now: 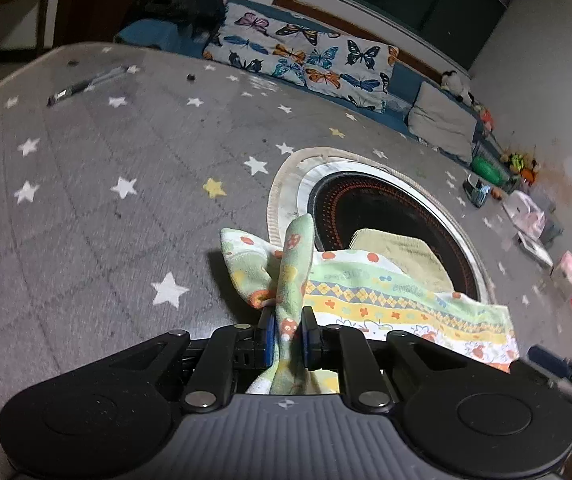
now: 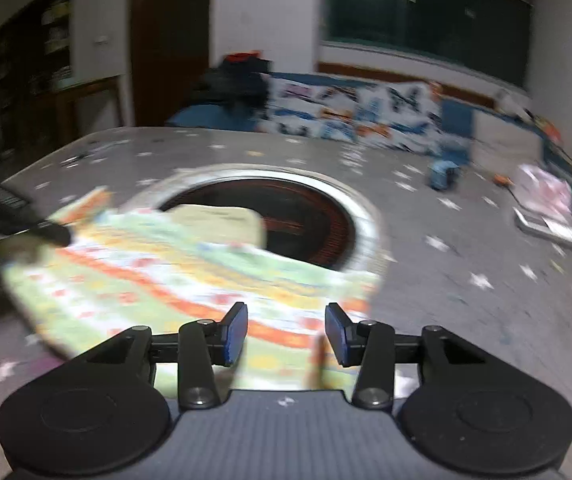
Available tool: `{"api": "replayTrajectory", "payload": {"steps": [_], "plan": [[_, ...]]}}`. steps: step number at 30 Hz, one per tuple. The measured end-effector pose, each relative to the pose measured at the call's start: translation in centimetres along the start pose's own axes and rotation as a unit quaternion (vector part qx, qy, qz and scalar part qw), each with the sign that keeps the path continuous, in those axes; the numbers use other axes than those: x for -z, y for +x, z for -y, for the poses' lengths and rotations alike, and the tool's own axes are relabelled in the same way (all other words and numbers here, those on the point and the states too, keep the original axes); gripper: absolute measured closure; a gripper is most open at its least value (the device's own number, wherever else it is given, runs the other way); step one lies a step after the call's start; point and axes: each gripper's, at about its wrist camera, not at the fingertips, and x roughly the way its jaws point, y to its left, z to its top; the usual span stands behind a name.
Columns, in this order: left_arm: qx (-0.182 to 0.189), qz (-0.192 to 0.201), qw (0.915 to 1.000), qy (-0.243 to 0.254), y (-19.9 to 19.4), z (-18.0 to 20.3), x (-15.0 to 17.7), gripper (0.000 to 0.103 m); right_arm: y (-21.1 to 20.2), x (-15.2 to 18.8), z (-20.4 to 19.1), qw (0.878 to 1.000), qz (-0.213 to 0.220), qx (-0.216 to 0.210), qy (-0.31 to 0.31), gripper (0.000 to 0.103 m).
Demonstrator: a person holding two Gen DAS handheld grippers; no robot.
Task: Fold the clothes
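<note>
The left gripper (image 1: 286, 340) pinched a bunched corner of the patterned cloth (image 1: 385, 292), anchoring it for folding. The right gripper (image 2: 286, 334) hung spread above the cloth's near edge, gripping nothing.

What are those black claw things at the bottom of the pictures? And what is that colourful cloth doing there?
Those are grabbers, each held in a person's hand, with a camera looking out over its two fingers. One picture comes from the left gripper, the other from the right gripper. On the grey table with stars lies a colourful patterned cloth, partly covering a dark round burner. The left grabber is pinching a bunched corner of the cloth. The right one is open, holding nothing, just above the cloth. Its picture is blurry.
</note>
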Motion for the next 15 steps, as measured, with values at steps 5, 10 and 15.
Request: {"api": "replayTrajectory", "payload": {"steps": [5,10,15], "plan": [[-0.004,-0.001,1.0,0.008,0.2,0.2,-0.1,0.089,1.2,0.4,3.0,0.998,-0.007,0.006,0.065,0.045],[-0.005,0.001,0.9998,0.017,0.1,0.4,-0.2,0.09,2.9,0.8,3.6,0.993,-0.021,-0.02,0.111,0.056],[0.001,0.008,0.9994,0.033,-0.3,1.4,-0.6,0.092,2.5,0.6,3.0,0.993,-0.011,-0.027,0.112,0.094]]}}
